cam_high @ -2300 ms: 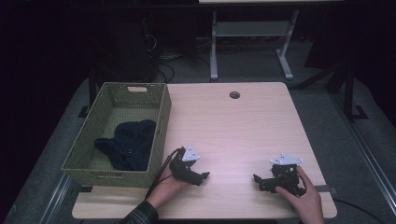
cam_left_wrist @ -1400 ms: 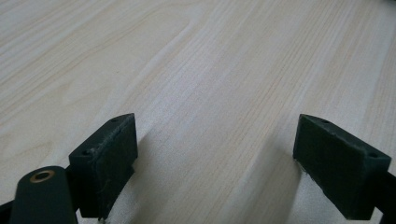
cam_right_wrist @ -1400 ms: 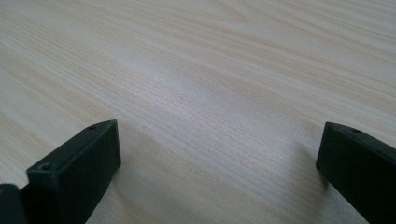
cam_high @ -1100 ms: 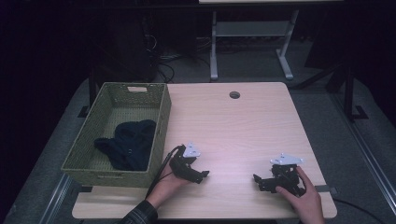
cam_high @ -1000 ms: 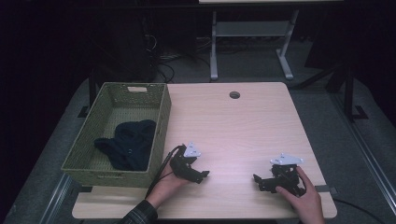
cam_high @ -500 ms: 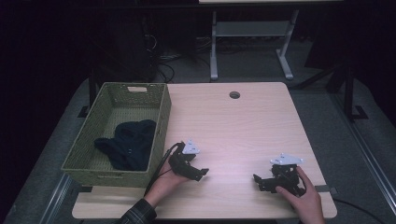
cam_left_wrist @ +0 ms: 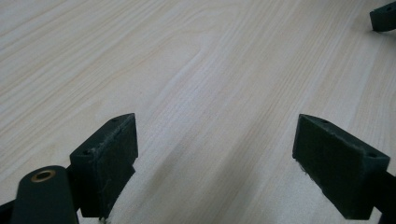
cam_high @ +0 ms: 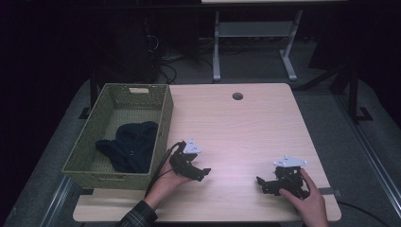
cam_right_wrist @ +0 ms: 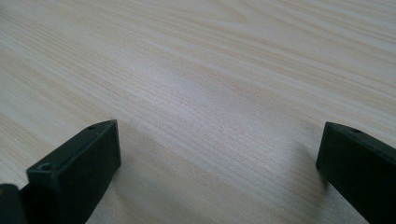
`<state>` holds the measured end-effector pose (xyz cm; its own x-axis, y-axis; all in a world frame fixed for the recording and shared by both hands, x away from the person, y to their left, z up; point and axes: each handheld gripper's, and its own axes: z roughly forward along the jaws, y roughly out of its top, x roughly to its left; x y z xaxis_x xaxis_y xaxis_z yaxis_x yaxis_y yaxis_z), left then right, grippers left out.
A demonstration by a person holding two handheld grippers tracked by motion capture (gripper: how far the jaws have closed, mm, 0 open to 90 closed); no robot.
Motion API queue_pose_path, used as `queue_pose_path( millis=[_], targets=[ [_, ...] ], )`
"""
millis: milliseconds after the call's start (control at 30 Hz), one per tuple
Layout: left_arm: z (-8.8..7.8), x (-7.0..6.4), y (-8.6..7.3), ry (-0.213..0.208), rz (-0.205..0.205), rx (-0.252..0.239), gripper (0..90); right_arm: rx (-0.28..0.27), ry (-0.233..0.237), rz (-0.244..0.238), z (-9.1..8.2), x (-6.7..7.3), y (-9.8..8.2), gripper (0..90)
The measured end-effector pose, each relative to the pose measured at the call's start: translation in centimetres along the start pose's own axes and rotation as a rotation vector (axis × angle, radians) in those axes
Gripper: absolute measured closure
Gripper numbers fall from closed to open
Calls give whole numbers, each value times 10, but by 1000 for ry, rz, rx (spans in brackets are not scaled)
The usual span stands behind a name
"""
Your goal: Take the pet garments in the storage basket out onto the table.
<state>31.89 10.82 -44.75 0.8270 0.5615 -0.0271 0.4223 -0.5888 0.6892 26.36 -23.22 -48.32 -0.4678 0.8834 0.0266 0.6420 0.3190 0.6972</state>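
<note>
My left gripper is held just above the light wooden table, right of the basket, jaws pointing right. In the left gripper view my left gripper is open with bare wood between its jaws. My right gripper rests near the table's front right, pointing left, a hand around it. The right gripper view has my right gripper open wide over bare wood. A green woven basket stands at the table's left and holds a dark cloth.
A round cable hole sits at the table's far middle. A tip of the other gripper shows at the top right of the left gripper view. A metal frame stands on the floor behind the table.
My left gripper has lifted slightly and tilted, its tips shifting a little right. The right gripper has stayed where it was.
</note>
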Motion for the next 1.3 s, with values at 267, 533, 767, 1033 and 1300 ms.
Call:
queue_pose_path(
  millis=[267,533,767,1033,1300],
  targets=[
    [-4,1,3,3,-10,-8,137,3,1,4,0,0,0,0],
    [-7,1,8,1,-3,-1,137,2,2,4,0,0,0,0],
    [-12,2,13,-1,-11,-2,137,2,2,5,0,0,0,0],
    [-18,4,19,1,-9,-13,137,3,2,5,0,0,0,0],
    [-24,5,25,-1,-9,-15,137,2,2,5,0,0,0,0]
  ],
)
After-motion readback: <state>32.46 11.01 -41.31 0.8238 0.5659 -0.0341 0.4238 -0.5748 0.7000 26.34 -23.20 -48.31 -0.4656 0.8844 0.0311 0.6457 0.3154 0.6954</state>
